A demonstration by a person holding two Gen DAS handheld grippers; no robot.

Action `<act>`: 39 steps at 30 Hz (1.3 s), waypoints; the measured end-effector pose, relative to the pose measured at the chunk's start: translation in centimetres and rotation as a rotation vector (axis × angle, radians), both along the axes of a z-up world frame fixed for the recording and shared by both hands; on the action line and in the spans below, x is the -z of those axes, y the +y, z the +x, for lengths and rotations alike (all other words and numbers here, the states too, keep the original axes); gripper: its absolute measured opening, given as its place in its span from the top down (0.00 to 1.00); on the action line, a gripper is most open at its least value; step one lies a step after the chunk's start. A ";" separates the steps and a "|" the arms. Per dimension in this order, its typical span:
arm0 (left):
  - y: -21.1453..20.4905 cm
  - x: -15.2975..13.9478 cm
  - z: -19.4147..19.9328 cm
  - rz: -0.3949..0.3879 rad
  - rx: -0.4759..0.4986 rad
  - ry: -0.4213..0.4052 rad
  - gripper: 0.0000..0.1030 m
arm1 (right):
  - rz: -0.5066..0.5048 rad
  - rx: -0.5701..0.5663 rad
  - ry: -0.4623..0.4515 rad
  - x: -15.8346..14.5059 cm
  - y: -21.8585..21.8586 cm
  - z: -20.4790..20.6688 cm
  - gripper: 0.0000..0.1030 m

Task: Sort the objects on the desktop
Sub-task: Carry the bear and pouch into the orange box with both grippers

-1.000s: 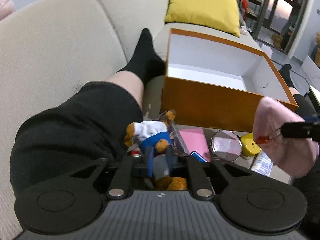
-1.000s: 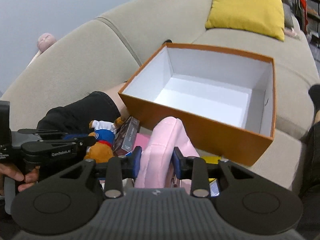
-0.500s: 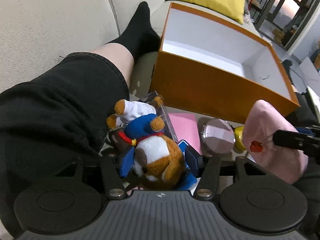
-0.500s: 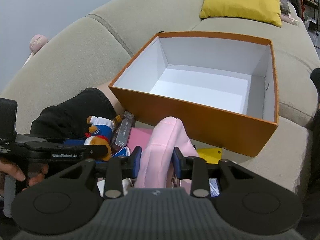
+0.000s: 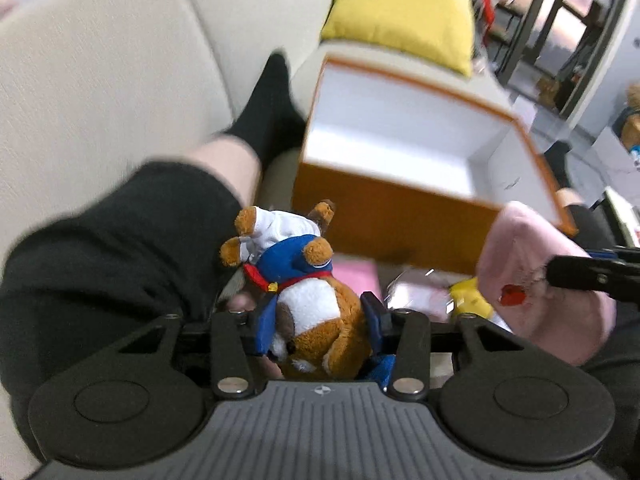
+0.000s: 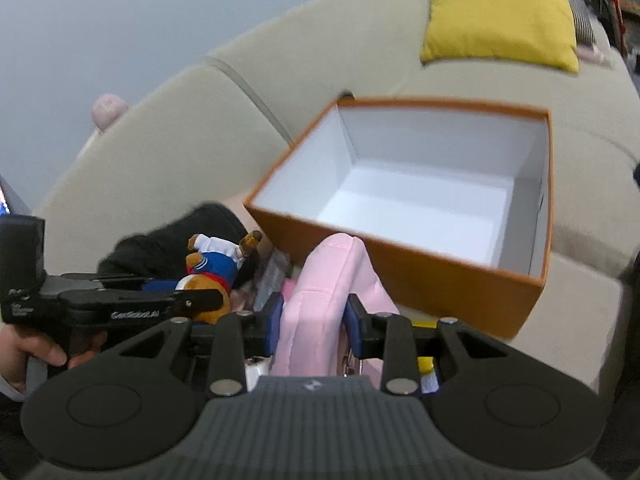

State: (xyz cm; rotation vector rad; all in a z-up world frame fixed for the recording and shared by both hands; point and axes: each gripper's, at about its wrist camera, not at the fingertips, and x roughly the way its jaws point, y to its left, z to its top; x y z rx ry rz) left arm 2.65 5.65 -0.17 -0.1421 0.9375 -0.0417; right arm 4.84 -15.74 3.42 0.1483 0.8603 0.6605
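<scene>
Before the near wall of the orange box (image 6: 384,264): two soft items, each in a gripper.
Left gripper (image 5: 320,330): jaws closing, pads against the sides of a brown plush toy (image 5: 316,312) in blue and white. Right gripper (image 6: 314,330): clamped on a pink plush item (image 6: 320,300). Box sits on a beige sofa (image 6: 192,136), open and white inside, a yellow cushion (image 6: 500,12) beyond it.

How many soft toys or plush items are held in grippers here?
2: the plush bear between the closing left gripper jaws, and the pink plush clamped in the right gripper. Others may lie hidden beneath.
</scene>
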 end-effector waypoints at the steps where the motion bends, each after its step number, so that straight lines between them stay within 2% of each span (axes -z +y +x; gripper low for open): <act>1: -0.2 -0.9 -0.2 -0.004 0.012 -0.026 0.51 | 0.009 0.003 -0.021 -0.6 -0.2 -0.1 0.66; 9: -2.6 -6.1 0.5 -0.048 0.141 -0.186 0.51 | 0.036 0.070 -0.147 -4.4 -1.9 0.7 0.66; 13: -4.0 -7.3 2.5 -0.059 0.201 -0.237 0.51 | 0.032 0.120 -0.180 -5.3 -2.4 2.3 0.66; 17: -5.2 -7.9 5.2 -0.081 0.248 -0.252 0.51 | 0.005 0.172 -0.192 -5.1 -2.8 4.7 0.66; 22: -6.9 -6.6 9.3 -0.114 0.297 -0.219 0.51 | -0.006 0.227 -0.148 -3.5 -3.2 8.5 0.66; 32: -9.0 -1.7 16.4 -0.173 0.375 -0.061 0.51 | -0.068 0.302 -0.054 0.9 -4.1 13.9 0.66; 39: -10.8 1.5 20.3 -0.160 0.405 0.013 0.51 | -0.075 0.339 -0.003 3.2 -4.7 17.5 0.67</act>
